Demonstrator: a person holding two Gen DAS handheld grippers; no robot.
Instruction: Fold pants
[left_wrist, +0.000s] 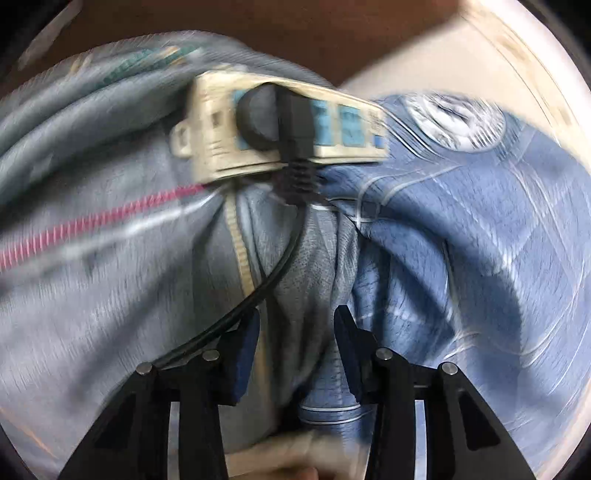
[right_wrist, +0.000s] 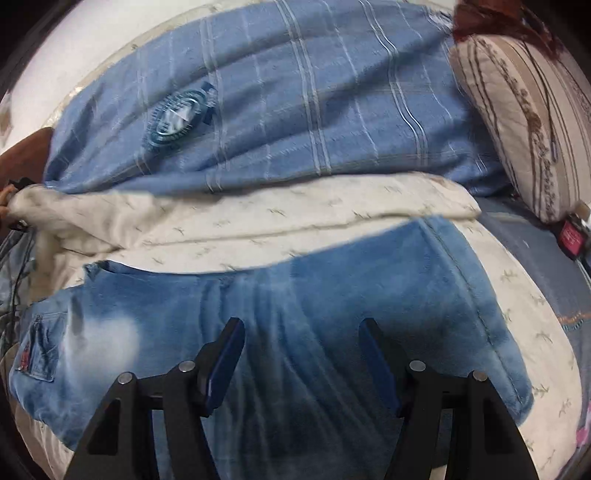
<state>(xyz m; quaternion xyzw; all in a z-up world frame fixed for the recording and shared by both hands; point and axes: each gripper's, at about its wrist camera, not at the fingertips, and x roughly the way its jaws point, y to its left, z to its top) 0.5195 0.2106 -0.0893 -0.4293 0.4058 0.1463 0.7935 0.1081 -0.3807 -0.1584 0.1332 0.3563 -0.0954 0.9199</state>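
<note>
Right wrist view: my right gripper (right_wrist: 301, 332) hangs over the pants (right_wrist: 280, 332), fingers spread wide, nothing between them. The pants are light-blue washed denim, faded to near white in a patch at the left, darker blue toward the bottom of the frame. A back pocket (right_wrist: 42, 347) with a small red tag shows at the far left. A seam runs down the right edge. They lie flat across a cream sheet (right_wrist: 295, 229) with small sprig prints, folded or doubled, I can't tell which. Behind the sheet sits a blue checked blanket (right_wrist: 295, 103) with a round clear-plastic item (right_wrist: 177, 118) on it. A striped brown pillow (right_wrist: 528, 122) is at upper right.

Left wrist view is motion-blurred. My left gripper (left_wrist: 297, 332) has its fingers apart, over grey-blue bedding (left_wrist: 303, 258), not pinching anything. A cream power strip (left_wrist: 280, 129) with a black plug (left_wrist: 269, 114) rests on the bedding ahead, its black cable (left_wrist: 258, 291) trailing down past the left finger. No pants visible in this view.
</note>
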